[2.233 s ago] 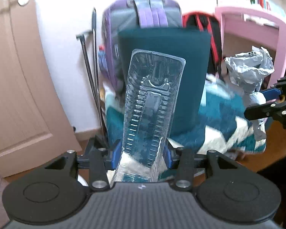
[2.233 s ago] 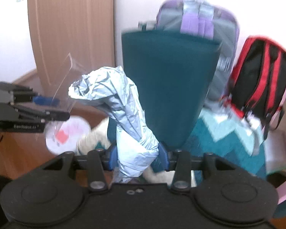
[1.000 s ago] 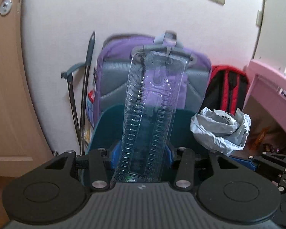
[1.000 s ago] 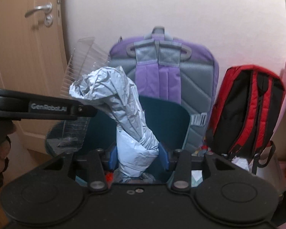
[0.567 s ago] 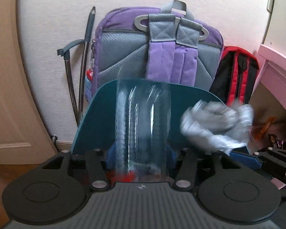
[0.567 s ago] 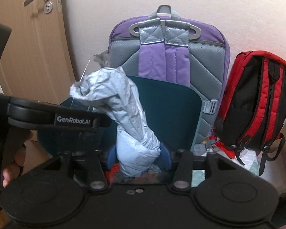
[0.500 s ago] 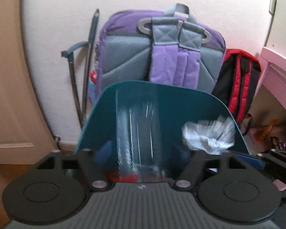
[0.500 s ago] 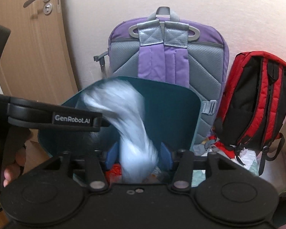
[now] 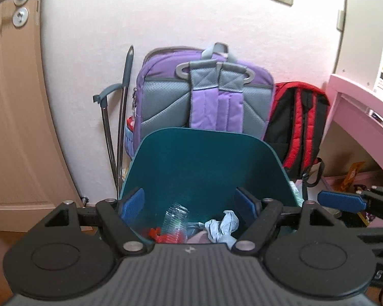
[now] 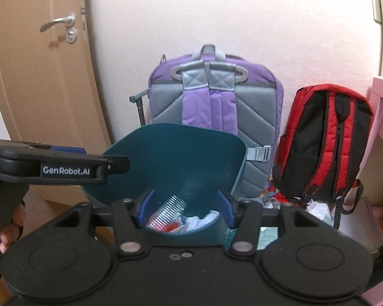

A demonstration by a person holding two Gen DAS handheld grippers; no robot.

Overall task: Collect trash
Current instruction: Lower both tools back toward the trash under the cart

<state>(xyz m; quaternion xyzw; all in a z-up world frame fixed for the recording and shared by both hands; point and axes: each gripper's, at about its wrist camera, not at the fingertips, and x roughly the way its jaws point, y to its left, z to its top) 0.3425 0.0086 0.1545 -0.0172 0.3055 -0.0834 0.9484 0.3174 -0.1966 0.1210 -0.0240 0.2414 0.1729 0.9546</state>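
Over the teal bin [image 9: 204,168], I hold both tongs spread with nothing between the blue pads. The left gripper [image 9: 192,202] hangs wide above the bin's mouth, its jaws having just been opening; the right gripper [image 10: 185,205], beside it, has just been opening too and grips nothing. The clear plastic tray [image 10: 167,213] lies tilted inside the bin at left, the crumpled grey wrapper [image 9: 223,225] just right of it among red scraps. I judge the drop step finished for these two pieces; my next move calls for backing both hands off the rim and looking for more litter, perhaps the scraps by the red backpack [image 10: 326,142]. Only one marking reads: "GenRobot.AI" [image 10: 66,170] on the left tool's arm.
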